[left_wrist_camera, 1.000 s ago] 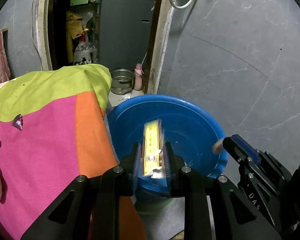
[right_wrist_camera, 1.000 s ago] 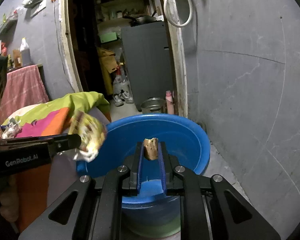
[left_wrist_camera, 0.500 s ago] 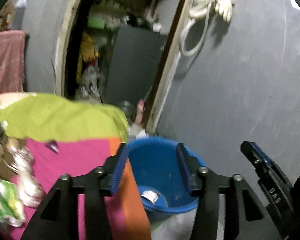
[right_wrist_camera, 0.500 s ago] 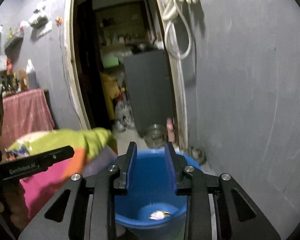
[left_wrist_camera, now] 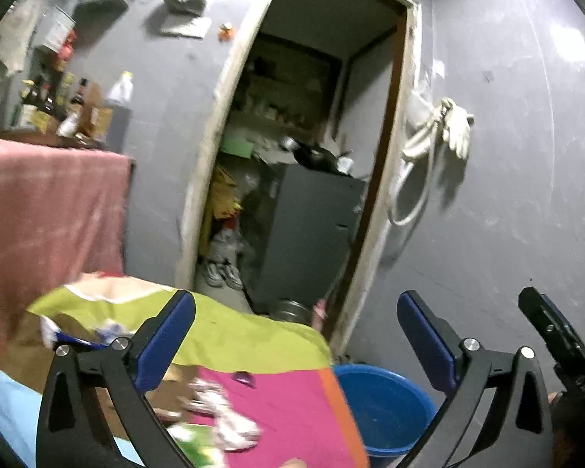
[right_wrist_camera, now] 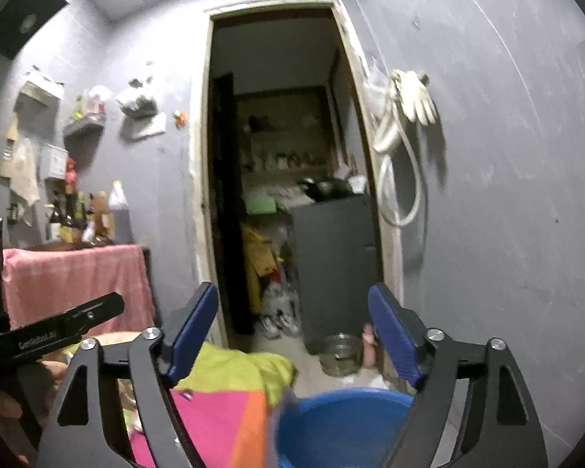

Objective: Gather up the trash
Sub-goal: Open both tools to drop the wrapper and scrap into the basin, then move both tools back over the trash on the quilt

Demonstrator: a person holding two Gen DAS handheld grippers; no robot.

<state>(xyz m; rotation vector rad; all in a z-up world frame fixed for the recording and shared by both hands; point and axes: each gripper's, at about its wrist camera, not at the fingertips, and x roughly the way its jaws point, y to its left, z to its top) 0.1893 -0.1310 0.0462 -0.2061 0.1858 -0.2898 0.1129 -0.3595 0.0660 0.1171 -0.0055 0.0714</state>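
Note:
My left gripper [left_wrist_camera: 296, 335] is wide open and empty, raised above the bed edge. My right gripper [right_wrist_camera: 292, 327] is also wide open and empty, raised above the blue basin [right_wrist_camera: 343, 425]. The basin also shows low in the left wrist view [left_wrist_camera: 382, 409]. Several loose wrappers [left_wrist_camera: 230, 425] lie blurred on the pink, orange and green blanket [left_wrist_camera: 288, 401], below and left of my left gripper. The blanket also shows in the right wrist view [right_wrist_camera: 222, 417]. What lies inside the basin is hidden.
An open doorway [right_wrist_camera: 288, 179] leads to a cluttered room with a grey cabinet [right_wrist_camera: 335, 261]. A metal pot [right_wrist_camera: 341, 353] stands on the floor behind the basin. A grey wall with a hung hose and glove [right_wrist_camera: 405, 117] is on the right. A pink-draped table [right_wrist_camera: 74, 280] with bottles stands left.
Both grippers let go of their trash over the basin, opened wide and rose. Both views have tilted upward, so the basin sank to the bottom edge.

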